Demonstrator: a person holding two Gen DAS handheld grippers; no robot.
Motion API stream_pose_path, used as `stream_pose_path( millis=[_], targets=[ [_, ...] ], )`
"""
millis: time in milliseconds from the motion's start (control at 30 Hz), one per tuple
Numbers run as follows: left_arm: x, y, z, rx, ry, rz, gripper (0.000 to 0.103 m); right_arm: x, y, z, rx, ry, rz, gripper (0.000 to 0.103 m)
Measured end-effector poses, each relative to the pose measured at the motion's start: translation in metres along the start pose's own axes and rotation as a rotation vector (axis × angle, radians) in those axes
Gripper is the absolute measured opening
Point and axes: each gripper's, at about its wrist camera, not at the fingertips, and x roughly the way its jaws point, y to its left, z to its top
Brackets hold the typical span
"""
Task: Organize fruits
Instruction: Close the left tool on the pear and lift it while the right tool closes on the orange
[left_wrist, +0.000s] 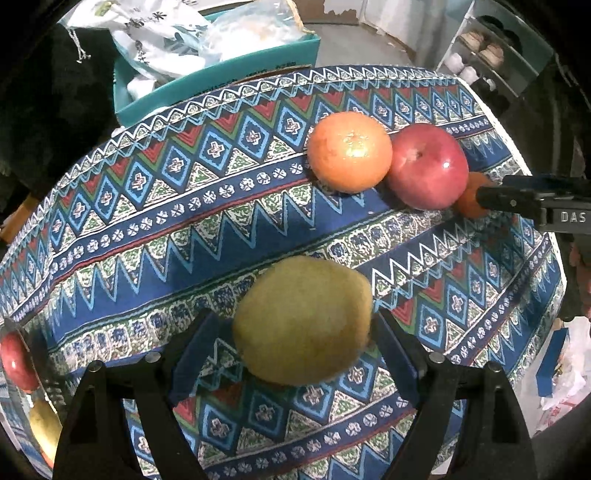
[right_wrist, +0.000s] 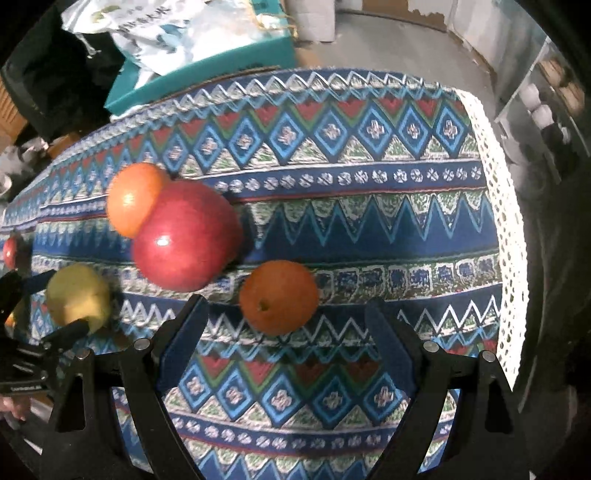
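We see a table under a patterned tablecloth in blue, red, green and white bands, with fruit lying on it. Going left to right, a yellow pear lies towards the near edge of the table, well apart from the other fruit. Our left gripper points steeply down over it, its blue-padded jaws standing wide apart with the pear between them; on the left side there is a clear gap between pad and fruit, and on the right we cannot tell whether the pad touches.

Further along, closer to the far edge, a pale orange fruit sits touching a red apple; we cannot tell whether the pale one is an orange or a persimmon. Just beside the apple, on the side towards the near edge, lies a small orange. Our right gripper hangs over this orange, jaws wide apart, the fruit lying just ahead of the tips and nothing pressed between the pads.

The right edge of the tablecloth carries a white lace trim. Beyond the far left corner stands a teal box holding printed plastic bags.
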Motion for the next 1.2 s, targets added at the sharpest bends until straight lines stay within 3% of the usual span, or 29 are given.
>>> stream_pose_path(
  millis=[200,333,600,633,867,1200],
  targets=[
    [0.015,0.004,0.005,-0.030,0.017,-0.046,0.087,0.008,-0.004,0.007,0.001,-0.011,-0.001,0.086],
    [0.025,0.003,0.004,-0.029,0.032,-0.056,0.087,0.016,0.000,0.009,-0.026,0.005,-0.008,0.079],
    [0.030,-0.001,-0.002,-0.030,0.009,-0.084,0.079,0.022,0.007,0.009,-0.080,-0.008,-0.070,0.057],
    [0.029,0.000,-0.005,-0.029,0.002,-0.086,0.079,0.023,0.009,0.010,-0.083,-0.009,-0.062,0.047],
    [0.018,0.019,-0.021,-0.059,-0.022,-0.077,0.079,0.020,0.020,0.008,-0.104,-0.035,-0.092,0.046],
    [-0.016,0.034,-0.027,-0.093,-0.068,-0.088,0.079,-0.021,0.049,-0.020,-0.108,-0.069,-0.080,0.046]
  ],
)
